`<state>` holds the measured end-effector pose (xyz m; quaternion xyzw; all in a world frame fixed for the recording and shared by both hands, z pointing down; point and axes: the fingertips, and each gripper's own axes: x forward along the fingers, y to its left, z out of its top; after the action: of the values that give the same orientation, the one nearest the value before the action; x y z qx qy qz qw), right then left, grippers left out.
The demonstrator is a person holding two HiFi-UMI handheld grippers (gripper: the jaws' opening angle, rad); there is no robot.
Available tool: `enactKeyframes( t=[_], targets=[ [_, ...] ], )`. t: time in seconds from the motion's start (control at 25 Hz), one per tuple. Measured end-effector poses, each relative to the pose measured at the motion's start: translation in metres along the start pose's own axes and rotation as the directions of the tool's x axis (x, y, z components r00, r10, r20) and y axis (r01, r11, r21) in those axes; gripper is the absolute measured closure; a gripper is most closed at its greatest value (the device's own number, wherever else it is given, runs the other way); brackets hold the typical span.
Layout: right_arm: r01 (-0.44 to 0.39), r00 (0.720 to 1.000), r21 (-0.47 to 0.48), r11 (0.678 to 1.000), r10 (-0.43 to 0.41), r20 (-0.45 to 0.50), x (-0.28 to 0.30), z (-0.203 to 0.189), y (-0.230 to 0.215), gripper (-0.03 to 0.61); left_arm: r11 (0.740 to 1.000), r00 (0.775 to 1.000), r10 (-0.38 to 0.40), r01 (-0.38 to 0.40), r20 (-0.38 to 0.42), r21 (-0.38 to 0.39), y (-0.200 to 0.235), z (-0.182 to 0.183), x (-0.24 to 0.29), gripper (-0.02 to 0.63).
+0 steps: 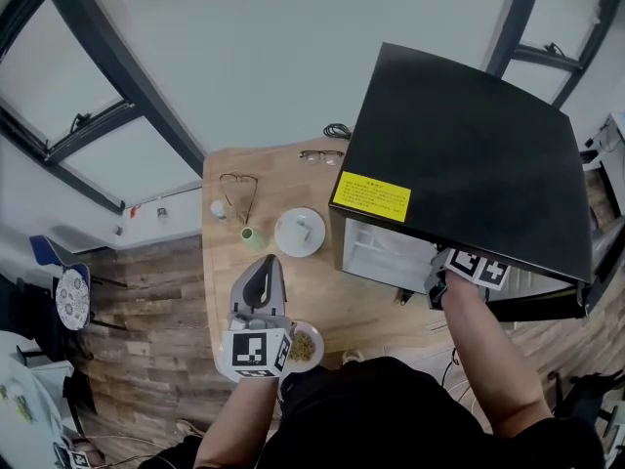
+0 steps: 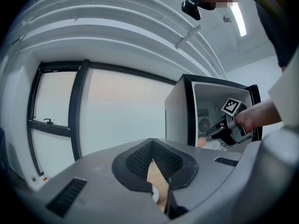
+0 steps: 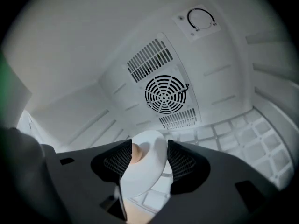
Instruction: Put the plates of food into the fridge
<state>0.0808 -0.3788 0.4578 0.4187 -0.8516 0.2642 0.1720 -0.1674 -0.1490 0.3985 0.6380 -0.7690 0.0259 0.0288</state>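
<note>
Wooden table point(image 1: 229, 272), open black fridge point(image 1: 469, 154): right gripper point(image 3: 149, 148) reaches inside, jaws wide apart around white plate point(image 3: 142, 171). Left gripper point(image 1: 265, 265) jaws together, empty, beside second plate point(image 1: 305, 346). Plates likely stiff, slick, breakable; pinch rim, keep level.

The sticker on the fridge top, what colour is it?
Yellow with dark print. The sticker shows best in the head view.

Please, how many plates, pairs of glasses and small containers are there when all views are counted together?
White round plates: 3, one on the wooden table, one with greenish food, one inside the black fridge
Thin-framed pairs of glasses: 2
Small containers: 2, one pale green, one white
Total: 7
</note>
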Motion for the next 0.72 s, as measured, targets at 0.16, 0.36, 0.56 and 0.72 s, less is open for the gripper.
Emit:
enactKeyframes(
  t=[0.16, 0.36, 0.56, 0.72],
  targets=[
    [0.051, 0.998, -0.118, 0.992, -0.047, 0.030, -0.004, 0.006, 0.000, 0.341, 1.000, 1.000, -0.007, 0.007, 0.000, -0.001, 0.001, -0.003, -0.015, 0.611],
    [0.013, 0.992, -0.201, 0.980, 0.012, 0.126, -0.026, 0.007, 0.024, 0.342, 1.000, 1.000, -0.020, 0.020, 0.004, 0.003, 0.012, -0.003, -0.032, 0.611],
    [-0.035, 0.975, -0.220, 0.975, 0.081, 0.206, -0.056, -0.006, 0.050, 0.353, 0.996, 0.997, -0.073, 0.073, -0.005, 0.052, 0.012, 0.003, -0.048, 0.611],
    [-0.066, 0.955, -0.216, 0.974, 0.124, 0.269, -0.082, -0.019, 0.076, 0.456, 0.990, 0.992, -0.124, 0.124, -0.002, 0.071, 0.018, 0.009, -0.073, 0.611]
  ],
)
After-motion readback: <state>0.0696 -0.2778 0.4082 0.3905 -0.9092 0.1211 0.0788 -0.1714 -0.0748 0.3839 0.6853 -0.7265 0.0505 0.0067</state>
